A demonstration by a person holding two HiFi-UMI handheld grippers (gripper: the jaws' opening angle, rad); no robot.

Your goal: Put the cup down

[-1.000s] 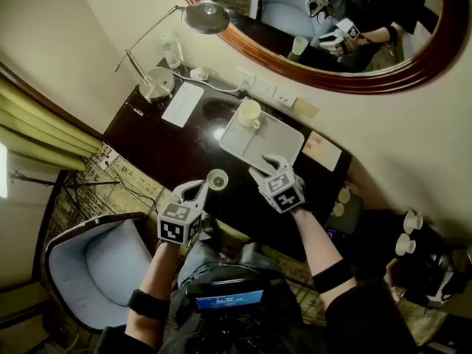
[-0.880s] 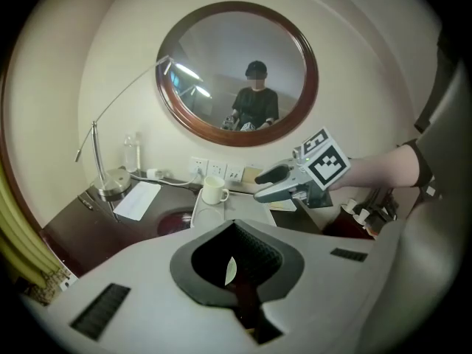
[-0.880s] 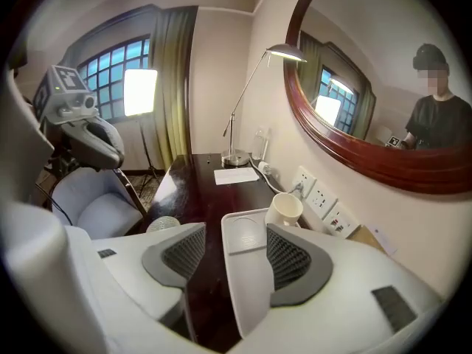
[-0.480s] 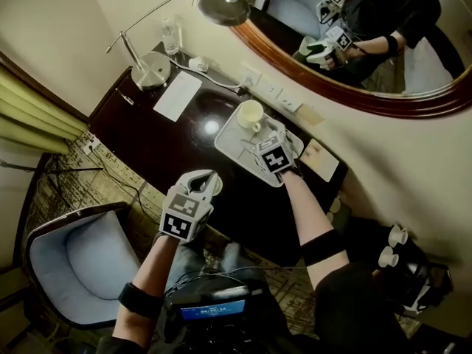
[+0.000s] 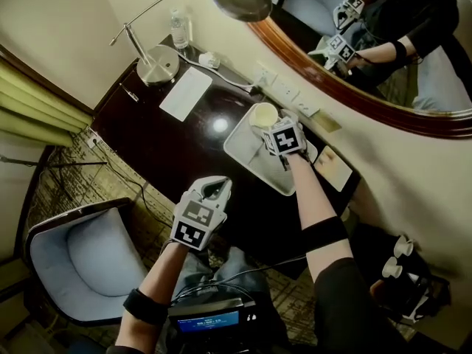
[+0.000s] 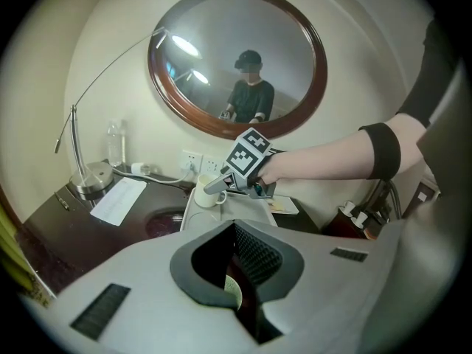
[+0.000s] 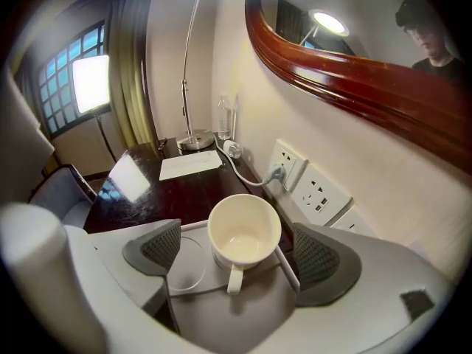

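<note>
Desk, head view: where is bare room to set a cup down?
Bare: the desk between sheet of paper and tray, and the tray's near half. Crowded: tray's far corner holds the mug; lamp base and water bottle fill its far left end.

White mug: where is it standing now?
In the head view the white mug stands right of the desk's middle, on the grey tray at its far end near the wall sockets, untouched between the right claw's pads, which have just been opening.

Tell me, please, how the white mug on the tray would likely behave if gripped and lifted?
The mug looks like glazed ceramic: probably stiff, fairly heavy, and breakable if dropped. Its smooth round wall may slip between jaws. Standing upright on the flat tray, it seems unlikely to tip.
</note>
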